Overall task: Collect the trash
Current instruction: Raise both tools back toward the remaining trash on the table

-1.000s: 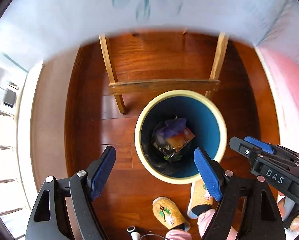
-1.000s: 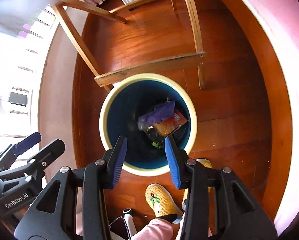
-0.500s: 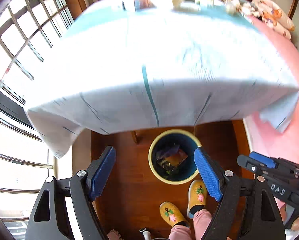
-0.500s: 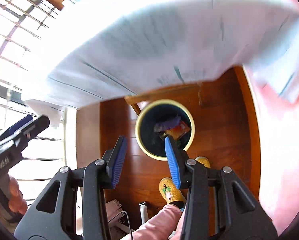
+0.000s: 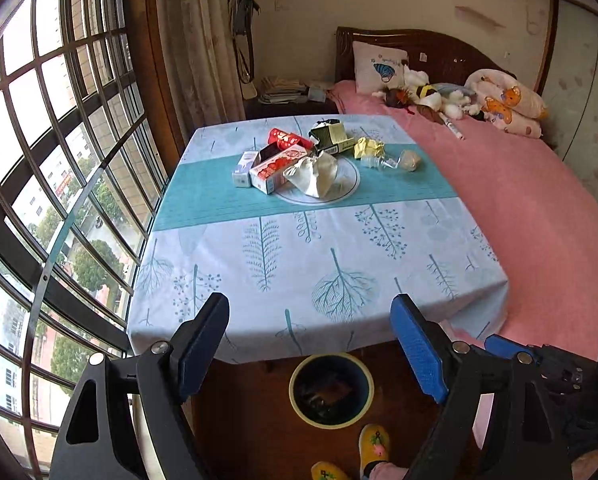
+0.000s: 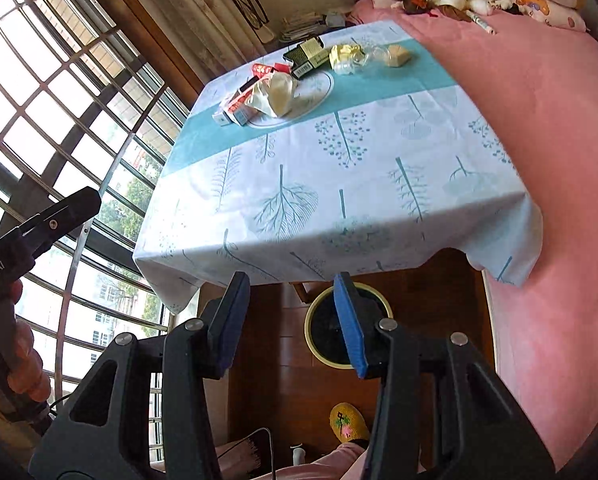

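Here we hold both tools above the floor at the near edge of the table (image 5: 339,280), which is draped in a pale blue tree-print cloth. Our left gripper (image 5: 311,344) has its blue pads spread wide apart with nothing between them; our right gripper (image 6: 291,320) is also parted, more narrowly, and empty.

The trash still to gather sits on the teal band across the table's far half, toward 12 o'clock in the left wrist view: a red-and-white carton (image 5: 277,168) touching a crumpled white bag (image 5: 313,174), a small white box (image 5: 244,168) at its 9 o'clock, a red packet (image 5: 289,139) behind, a dark green box (image 5: 333,136), a crumpled yellow wrapper (image 5: 367,146) and clear plastic (image 5: 391,163) toward 2 o'clock.

The round bin (image 5: 331,390), blue inside with a cream rim, stands on the wood floor partly under the table edge, at 6 o'clock, with dark wrappers inside. Yellow slippers (image 5: 373,444) stand just beside it. A pink bed (image 5: 539,208) lies at 3 o'clock.
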Demonstrator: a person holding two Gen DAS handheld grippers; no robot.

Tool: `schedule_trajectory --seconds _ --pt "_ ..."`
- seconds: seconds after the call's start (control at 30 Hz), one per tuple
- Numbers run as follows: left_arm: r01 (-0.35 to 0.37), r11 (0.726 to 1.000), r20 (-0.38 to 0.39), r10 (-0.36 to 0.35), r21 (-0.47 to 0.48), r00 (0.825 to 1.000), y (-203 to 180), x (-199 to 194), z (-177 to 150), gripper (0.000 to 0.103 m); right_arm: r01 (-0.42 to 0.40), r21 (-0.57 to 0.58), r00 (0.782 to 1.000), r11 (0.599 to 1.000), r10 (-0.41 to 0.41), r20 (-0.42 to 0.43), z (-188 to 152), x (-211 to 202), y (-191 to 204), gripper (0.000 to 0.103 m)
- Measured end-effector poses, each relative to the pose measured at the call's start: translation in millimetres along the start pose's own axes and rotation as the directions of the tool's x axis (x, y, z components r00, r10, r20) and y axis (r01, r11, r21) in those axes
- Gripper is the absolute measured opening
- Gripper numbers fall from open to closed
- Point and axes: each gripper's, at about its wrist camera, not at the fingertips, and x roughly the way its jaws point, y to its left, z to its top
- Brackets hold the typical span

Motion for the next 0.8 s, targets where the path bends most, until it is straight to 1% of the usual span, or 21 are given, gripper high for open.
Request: schedule_trajectory --seconds 0.03,0.07,0.17,0.27,0.37,0.5,0.6,0.7,0.8 --pt "0.003 1.0 0.01 -0.003 0.005 1.0 -1 -4 4 0.084 0.004 -0.006 1.0 1.0 -0.004 0.012 4 -6 3 0.041" --pt "0.003 1.0 0.021 -0.003 0.011 1.0 -4 -18 11 0.084 0.009 -0.011 1.0 1.0 -0.009 0.024 8 -11 5 0.041" --pt "0.012 1.0 0.045 -0.013 0.02 0.999 -8 -29 23 0.084 0.012 -0.013 0.998 1.0 -0.012 0.061 22 -26 9 0.041" --pt "0.023 0.999 0.049 -0.024 0.032 0.998 -12 -30 33 0.084 0.016 -0.01 0.996 1.0 -0.015 0.087 34 -31 9 0.041" --pt "0.025 0.999 0.053 -0.027 0.043 0.998 -17 -21 42 0.084 0.017 -0.005 0.995 1.0 -0.016 0.1 49 -32 5 0.041" --pt "0.003 0.999 0.055 -0.005 0.042 0.998 -22 1 59 0.084 0.008 -0.001 0.995 1.0 -0.008 0.1 75 -13 -6 0.041" --pt "-0.03 0.999 0.05 0.028 0.025 0.998 -25 28 77 0.084 -0.004 -0.006 0.995 1.0 0.004 0.096 103 8 -19 0.041" --pt "-0.052 0.999 0.022 0.052 -0.012 0.998 -26 64 101 0.084 -0.024 -0.022 0.996 0.999 0.025 0.086 143 35 -34 0.041" --pt "-0.051 0.997 -0.027 0.049 -0.066 0.998 -27 103 129 0.084 -0.043 -0.053 0.997 0.998 0.047 0.062 188 65 -48 0.041"
